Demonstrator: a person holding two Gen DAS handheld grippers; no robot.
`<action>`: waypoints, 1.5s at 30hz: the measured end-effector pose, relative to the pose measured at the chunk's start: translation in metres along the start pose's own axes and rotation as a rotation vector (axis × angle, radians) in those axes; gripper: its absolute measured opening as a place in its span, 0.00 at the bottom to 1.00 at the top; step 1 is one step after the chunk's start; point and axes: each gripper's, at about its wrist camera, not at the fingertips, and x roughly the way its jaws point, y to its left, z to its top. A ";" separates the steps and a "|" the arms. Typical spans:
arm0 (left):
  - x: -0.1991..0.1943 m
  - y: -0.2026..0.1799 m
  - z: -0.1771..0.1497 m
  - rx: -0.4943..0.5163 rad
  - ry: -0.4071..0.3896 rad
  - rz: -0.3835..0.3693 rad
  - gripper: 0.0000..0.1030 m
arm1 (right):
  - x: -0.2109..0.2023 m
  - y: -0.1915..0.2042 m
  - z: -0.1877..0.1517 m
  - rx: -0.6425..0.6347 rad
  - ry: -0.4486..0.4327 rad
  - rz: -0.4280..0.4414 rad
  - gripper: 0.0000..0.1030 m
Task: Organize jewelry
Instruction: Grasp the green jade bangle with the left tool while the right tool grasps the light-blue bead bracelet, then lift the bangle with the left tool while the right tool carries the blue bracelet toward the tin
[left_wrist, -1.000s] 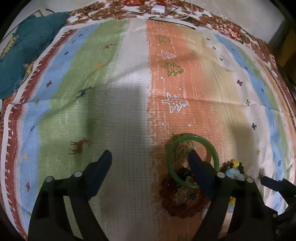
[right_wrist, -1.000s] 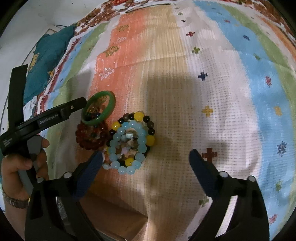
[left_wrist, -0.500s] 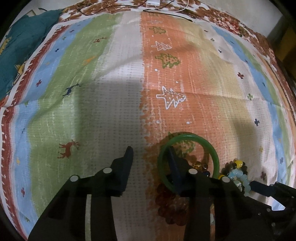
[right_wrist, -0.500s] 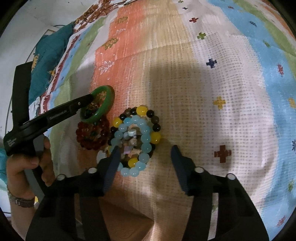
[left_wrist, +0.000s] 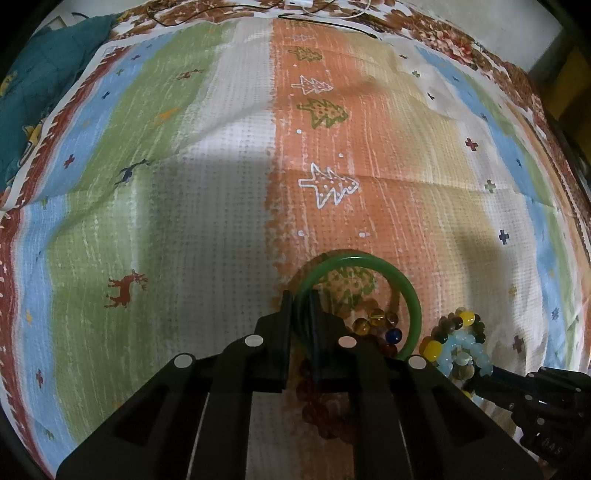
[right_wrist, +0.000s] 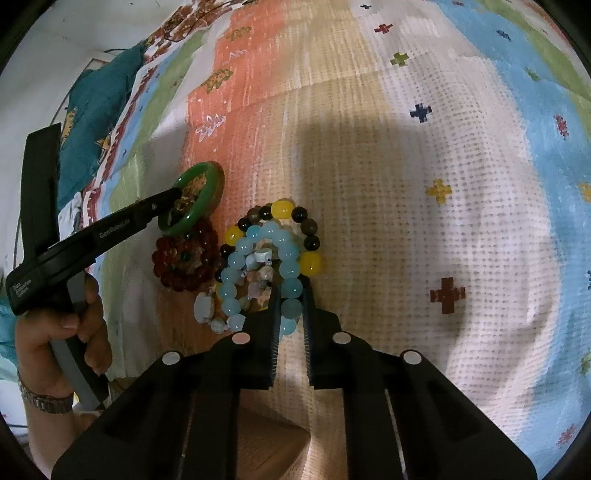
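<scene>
A green bangle (left_wrist: 410, 295) lies tilted on a heap of bracelets on the striped cloth. My left gripper (left_wrist: 299, 306) is shut on the bangle's left rim; it also shows in the right wrist view (right_wrist: 173, 199), with the bangle (right_wrist: 207, 199) in it. Under the bangle lie a dark red bead bracelet (right_wrist: 184, 266) and amber beads (left_wrist: 376, 317). My right gripper (right_wrist: 290, 299) is shut on a light blue bead bracelet (right_wrist: 284, 258), which lies inside a yellow and black bead bracelet (right_wrist: 280, 210).
A striped patterned cloth (left_wrist: 184, 184) covers the surface. A teal blanket (left_wrist: 33, 92) lies at the far left. Cables (left_wrist: 314, 11) run along the far edge. A brown box edge (right_wrist: 266, 443) shows under my right gripper.
Both grippers went from wide open to shut. The left closed on the green bangle's rim, and the right closed on the light blue bead bracelet.
</scene>
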 end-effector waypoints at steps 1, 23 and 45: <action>-0.002 0.000 0.000 0.000 -0.004 -0.001 0.07 | -0.002 0.000 0.000 -0.005 -0.006 -0.001 0.12; -0.057 -0.004 -0.006 0.002 -0.109 -0.026 0.07 | -0.054 0.037 -0.011 -0.187 -0.153 -0.066 0.12; -0.124 -0.026 -0.052 0.051 -0.211 -0.085 0.07 | -0.113 0.063 -0.051 -0.276 -0.304 -0.051 0.12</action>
